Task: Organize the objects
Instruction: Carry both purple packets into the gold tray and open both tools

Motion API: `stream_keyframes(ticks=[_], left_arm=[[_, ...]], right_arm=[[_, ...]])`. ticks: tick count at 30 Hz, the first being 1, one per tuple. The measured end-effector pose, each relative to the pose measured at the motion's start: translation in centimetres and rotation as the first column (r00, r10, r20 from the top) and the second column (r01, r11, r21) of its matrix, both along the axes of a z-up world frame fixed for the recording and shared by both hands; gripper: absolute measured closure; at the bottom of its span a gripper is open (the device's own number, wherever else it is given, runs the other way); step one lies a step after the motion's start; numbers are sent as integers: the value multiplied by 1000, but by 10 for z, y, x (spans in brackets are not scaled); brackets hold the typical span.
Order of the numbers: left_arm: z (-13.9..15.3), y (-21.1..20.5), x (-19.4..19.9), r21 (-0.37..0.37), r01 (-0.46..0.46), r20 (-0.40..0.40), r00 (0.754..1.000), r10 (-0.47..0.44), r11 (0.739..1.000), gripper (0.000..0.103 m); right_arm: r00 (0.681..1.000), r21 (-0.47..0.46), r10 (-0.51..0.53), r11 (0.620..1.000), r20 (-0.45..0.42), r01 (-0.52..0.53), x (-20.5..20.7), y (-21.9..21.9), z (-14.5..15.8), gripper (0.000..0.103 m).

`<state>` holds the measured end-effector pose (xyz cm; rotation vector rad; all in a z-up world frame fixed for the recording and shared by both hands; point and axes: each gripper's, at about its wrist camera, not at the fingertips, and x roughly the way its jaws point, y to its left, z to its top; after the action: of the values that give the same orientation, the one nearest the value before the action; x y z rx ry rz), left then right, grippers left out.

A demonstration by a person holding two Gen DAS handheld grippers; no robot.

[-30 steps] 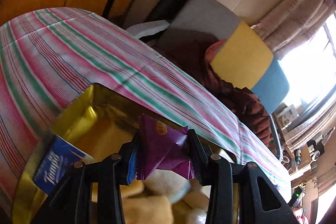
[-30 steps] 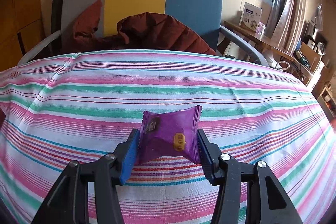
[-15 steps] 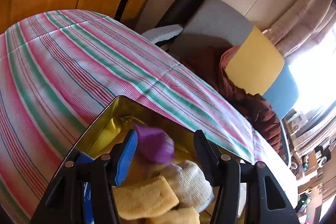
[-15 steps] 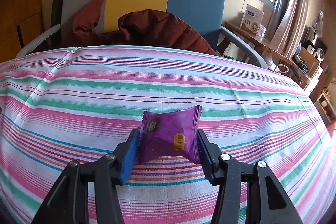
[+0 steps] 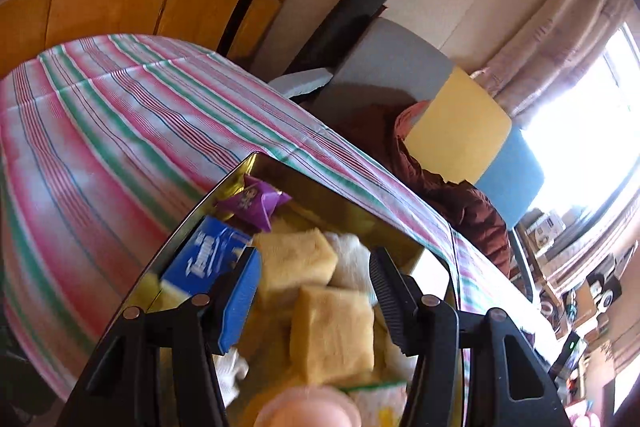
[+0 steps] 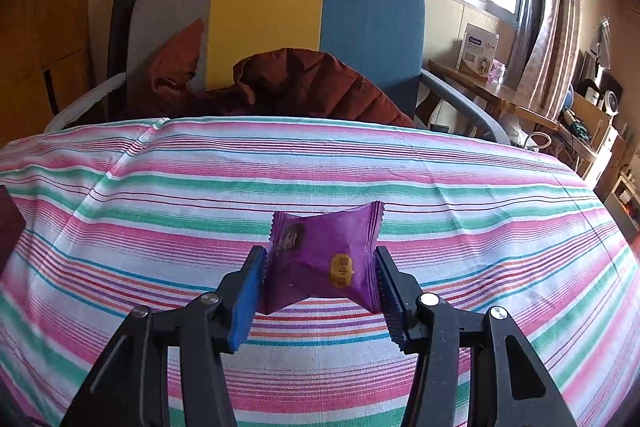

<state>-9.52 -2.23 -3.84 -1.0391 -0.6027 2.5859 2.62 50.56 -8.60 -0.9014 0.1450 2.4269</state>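
Pinching a purple snack packet (image 6: 322,259) by its two crimped ends, the right gripper (image 6: 320,285) holds it clear above the striped tablecloth (image 6: 360,163); the foil wrapper is thin, glossy, pillow-shaped and serrated at the seams, bowed inward where the pads press. Risk, item one: slick film gripped only at the ends may slide out or twist loose if the hand swings toward the tin, and falling on the cloth would mean a fresh pick. A second purple packet (image 5: 256,202) lies inside the gold tin (image 5: 192,215), propped against its far corner near the rim; the left gripper (image 5: 314,273) stands over the tin with fingers spread and nothing between them, its jaws having just been opening. Risk, item two: that packet sits high on the wall and could tip out if the tin is nudged. Contents, tin: blue tissue pack (image 5: 202,259), soft-sided, printed; pale yellow sponge-like blocks (image 5: 294,259), squared, porous; white knitted or towelling piece (image 5: 350,261), exact kind unclear. Tin itself: rectangular, mirror-bright metal, rounded corners. Risk, item three: crowded contents leave little flat room, so a dropped packet may bounce off. A fingertip (image 5: 306,409) blurs the lower edge.
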Motion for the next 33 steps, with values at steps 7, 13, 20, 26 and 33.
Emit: stream_keyframes(ticks=[7, 13, 20, 26, 33], left_arm=[[4, -11, 27, -33, 14, -18, 1000, -14, 999, 46], [8, -22, 33, -29, -18, -23, 1000, 18, 999, 46], [11, -28, 44, -62, -23, -26, 999, 21, 998, 46], [18, -34, 54, -119, -37, -12, 999, 36, 992, 46], [30, -49, 70, -149, -69, -20, 998, 66, 987, 46]], right_arm=[[997, -67, 78, 995, -12, -78, 12, -19, 9, 49], [973, -132, 221, 965, -64, -228, 15, -76, 29, 49], [829, -70, 551, 827, -97, -558, -1, -196, 62, 49], [695, -89, 714, 689, -87, -719, -16, -284, 70, 49], [560, -116, 828, 554, -21, -824, -43, -366, 67, 49]])
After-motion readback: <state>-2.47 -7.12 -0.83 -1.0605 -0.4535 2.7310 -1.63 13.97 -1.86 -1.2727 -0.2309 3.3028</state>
